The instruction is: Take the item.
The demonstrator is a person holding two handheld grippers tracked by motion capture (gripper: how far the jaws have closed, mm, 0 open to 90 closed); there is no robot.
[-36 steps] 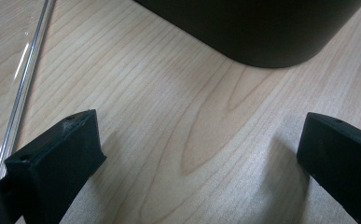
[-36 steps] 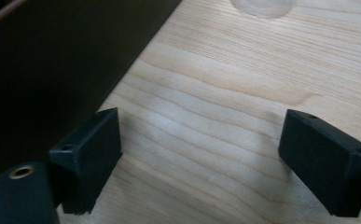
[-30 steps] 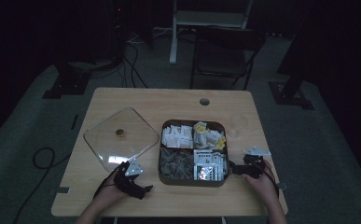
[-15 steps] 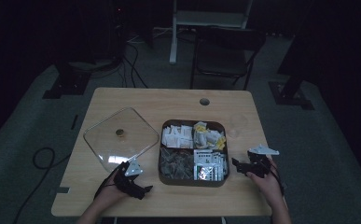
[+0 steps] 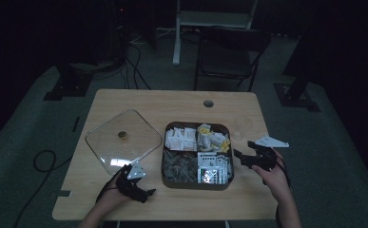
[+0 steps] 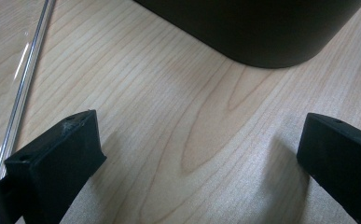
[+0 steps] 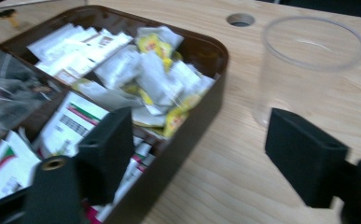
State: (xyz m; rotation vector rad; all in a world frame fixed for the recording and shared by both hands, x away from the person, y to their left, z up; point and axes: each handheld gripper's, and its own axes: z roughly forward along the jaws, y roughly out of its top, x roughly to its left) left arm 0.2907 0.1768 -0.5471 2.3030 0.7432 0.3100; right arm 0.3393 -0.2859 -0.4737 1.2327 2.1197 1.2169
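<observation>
Holding the right gripper (image 5: 238,158) in the air just off the right wall of the brown box (image 5: 169,178), with its jaws parted and gripping nothing. Having just been drawing those jaws closer together, with nothing between the pads. Looking along them in the right gripper view, over the box's near corner, at the yellow-and-white sachets (image 7: 159,70) heaped in one compartment. Seeing a clear cup (image 7: 308,60) standing upright on the wood beyond, apart from the box and apparently empty. Resting the left gripper (image 5: 146,194) low on the table (image 5: 172,102), near the box's front left corner. Keeping its jaws spread wide over bare wood, released and touching neither the dark box wall ahead nor the lid. Judging the work as barely begun. Counting the opening as done: the clear lid (image 5: 120,140) with its small knob is lying flat on the table to the left of the box, leaving all four compartments exposed and full. Judging what is left, probably: reaching into a compartment, pinching one sachet, lifting it out and carrying it to the cup. Finding no sachet outside the box so far.
</observation>
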